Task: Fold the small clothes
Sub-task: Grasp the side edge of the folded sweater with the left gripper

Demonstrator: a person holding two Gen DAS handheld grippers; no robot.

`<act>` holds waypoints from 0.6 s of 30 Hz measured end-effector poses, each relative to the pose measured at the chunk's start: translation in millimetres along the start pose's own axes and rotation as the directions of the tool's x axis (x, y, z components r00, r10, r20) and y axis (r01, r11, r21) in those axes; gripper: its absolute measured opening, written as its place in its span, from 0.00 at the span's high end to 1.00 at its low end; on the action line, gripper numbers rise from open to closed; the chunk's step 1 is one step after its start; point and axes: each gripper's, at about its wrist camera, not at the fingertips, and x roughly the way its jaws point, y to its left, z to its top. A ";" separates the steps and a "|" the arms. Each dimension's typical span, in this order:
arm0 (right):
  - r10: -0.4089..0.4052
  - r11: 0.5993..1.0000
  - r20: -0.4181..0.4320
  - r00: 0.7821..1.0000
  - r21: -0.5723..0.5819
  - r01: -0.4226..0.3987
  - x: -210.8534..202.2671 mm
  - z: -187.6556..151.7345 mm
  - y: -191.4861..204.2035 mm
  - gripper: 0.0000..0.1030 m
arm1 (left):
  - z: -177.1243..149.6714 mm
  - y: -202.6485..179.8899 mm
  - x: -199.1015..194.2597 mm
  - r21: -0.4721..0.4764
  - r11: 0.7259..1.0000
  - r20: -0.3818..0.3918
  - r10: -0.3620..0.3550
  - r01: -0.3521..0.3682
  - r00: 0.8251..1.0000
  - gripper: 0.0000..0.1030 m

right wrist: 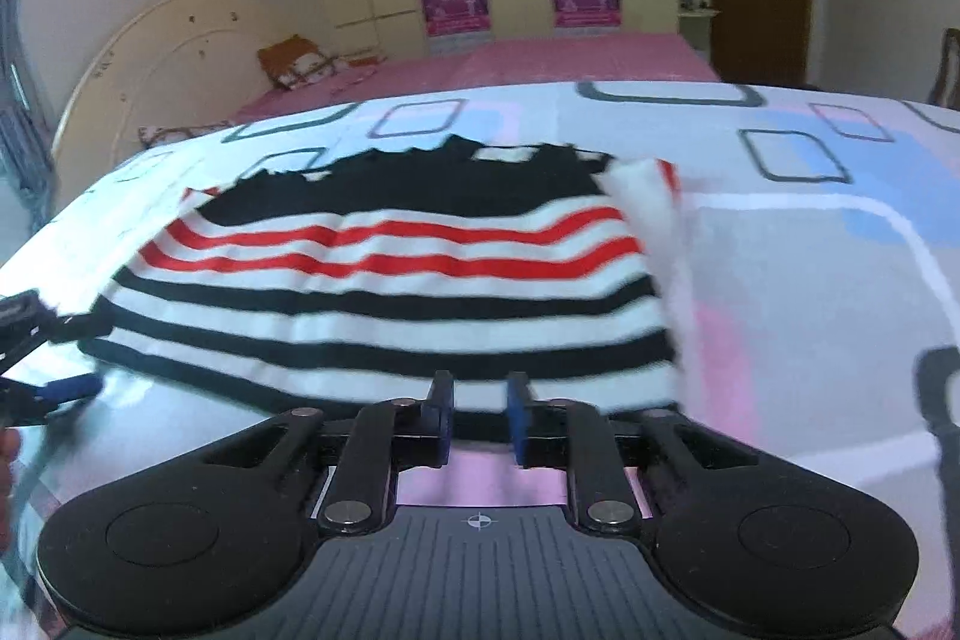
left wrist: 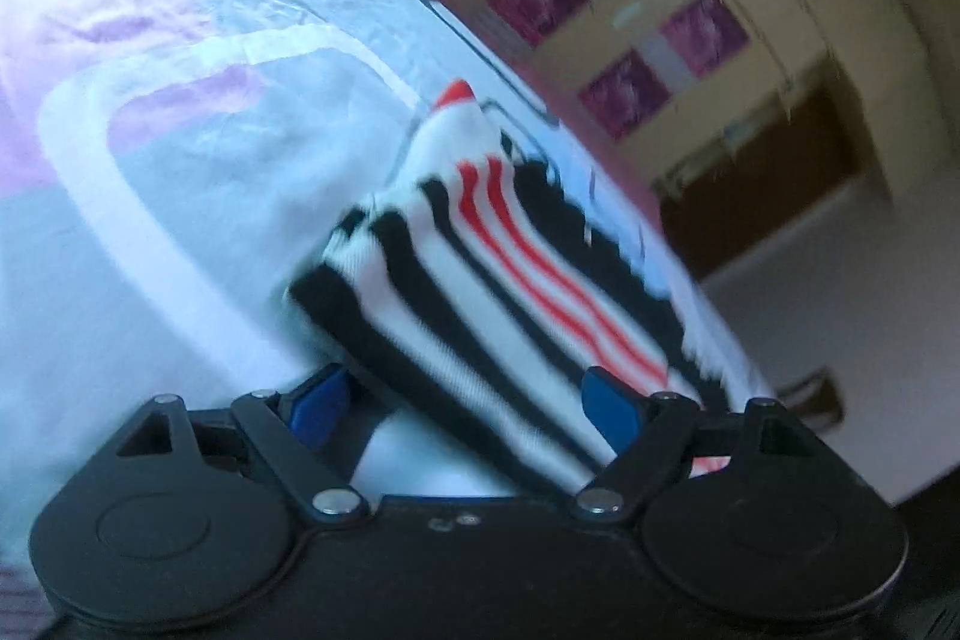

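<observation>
The right gripper (right wrist: 478, 415) is sitting closest to us, and its blue pads are showing a small gap with only the near hem of the striped top (right wrist: 384, 292) lying between them, so the pads are not pinching anything. The striped top is lying flat on the patterned sheet (right wrist: 810, 280) of the bed, with its right side already turned over so the white inside is showing. The left gripper (left wrist: 465, 400) is standing wide, with one corner of the top running across the space between its blue pads (left wrist: 612, 403), but the pads are not squeezing it. In the right view it is peeking in at the top's left edge. The folding is looking only partly done: one side is folded in, and the rest is still waiting to be folded smaller.
</observation>
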 end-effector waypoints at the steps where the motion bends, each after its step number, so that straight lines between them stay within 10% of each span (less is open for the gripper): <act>1: 0.006 1.000 -0.005 1.000 0.012 -0.006 6.3 5.7 3.9 1.00 | 3.7 2.1 4.9 -0.028 1.000 0.016 -0.011 0.011 1.000 0.20; 18: 0.023 0.999 -0.057 0.998 0.023 -0.022 101.1 68.6 60.6 1.00 | 23.7 10.2 42.4 -0.133 0.991 0.066 -0.005 0.014 0.998 0.79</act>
